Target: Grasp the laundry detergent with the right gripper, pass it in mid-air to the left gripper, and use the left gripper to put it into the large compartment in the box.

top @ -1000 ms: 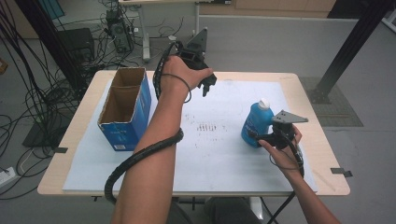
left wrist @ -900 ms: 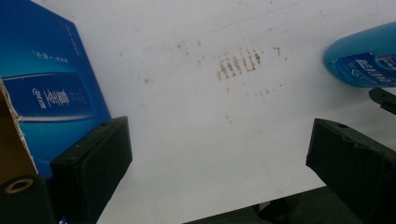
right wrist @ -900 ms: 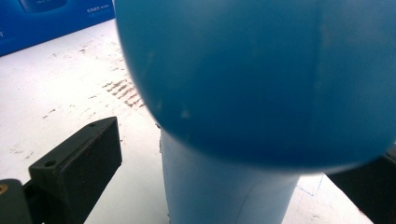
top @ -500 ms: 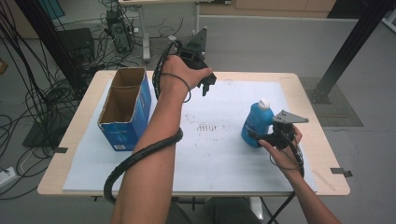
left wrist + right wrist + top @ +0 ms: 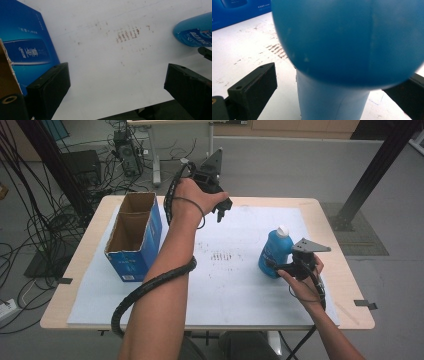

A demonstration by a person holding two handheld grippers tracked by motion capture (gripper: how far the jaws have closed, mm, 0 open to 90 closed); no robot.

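While my left gripper (image 5: 220, 213) hung in the air beyond the far end of the blue carton (image 5: 134, 236), that carton stood open-topped on the white mat (image 5: 230, 285), showing bare brown cardboard walls — what lay at its bottom I could not make out. My left jaws stood wide apart with nothing between them; the left gripper view showed mat stained with brown marks (image 5: 127, 35) in the gap.

Well to the right of the carton, across those marks, stood the blue bottle (image 5: 274, 252), upright on the mat, with a white cap and a printed label. My right gripper (image 5: 286, 266) sat at the bottle's base, on the side away from the carton. In the right gripper view the bottle (image 5: 347, 50) loomed so near that it blurred; one jaw stood clear of it, the other was half hidden behind its bulge — so the jaws straddled it, spread open, and I could not tell whether that hidden jaw touched it.
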